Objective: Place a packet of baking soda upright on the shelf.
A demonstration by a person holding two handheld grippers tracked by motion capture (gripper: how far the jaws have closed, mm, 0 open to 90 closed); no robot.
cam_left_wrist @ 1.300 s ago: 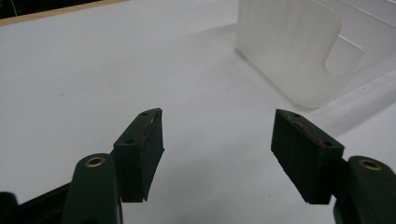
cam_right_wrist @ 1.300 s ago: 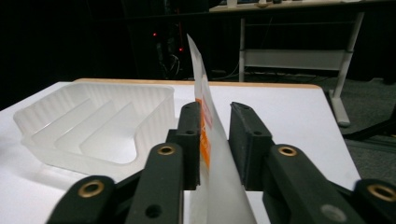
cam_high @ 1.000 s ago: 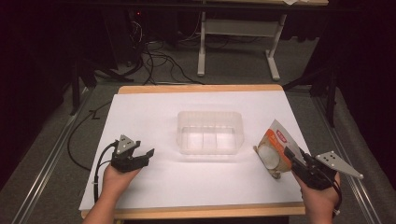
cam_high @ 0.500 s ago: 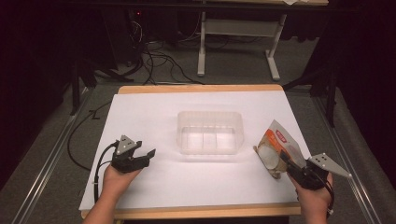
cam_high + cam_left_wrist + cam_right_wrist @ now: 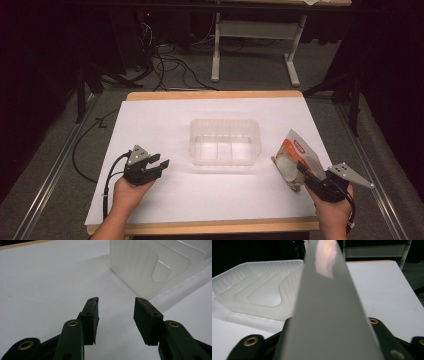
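A clear plastic container (image 5: pixel 225 141) with ribbed dividers stands in the middle of the white table (image 5: pixel 165 115). My right gripper (image 5: pixel 303 173) is shut on the lower edge of an orange and white snack bag (image 5: pixel 295 152), held tilted just right of the container. In the right gripper view the bag's grey back (image 5: pixel 329 302) rises between the jaws, with the container (image 5: pixel 259 287) to its left. My left gripper (image 5: pixel 160 165) sits low at the table's left. Its jaws have just been closing a little but still stand apart with nothing between them (image 5: pixel 116 315). The container (image 5: pixel 150 267) lies ahead of them.
The table's wooden front edge (image 5: pixel 210 227) runs close to both hands. Metal rails (image 5: pixel 45 185) flank the table on the floor. Cables (image 5: pixel 170 70) and a white table frame (image 5: pixel 250 45) lie beyond the far edge.
My right hand has shifted slightly with the bag still in its grip. The left hand has stayed where it was.
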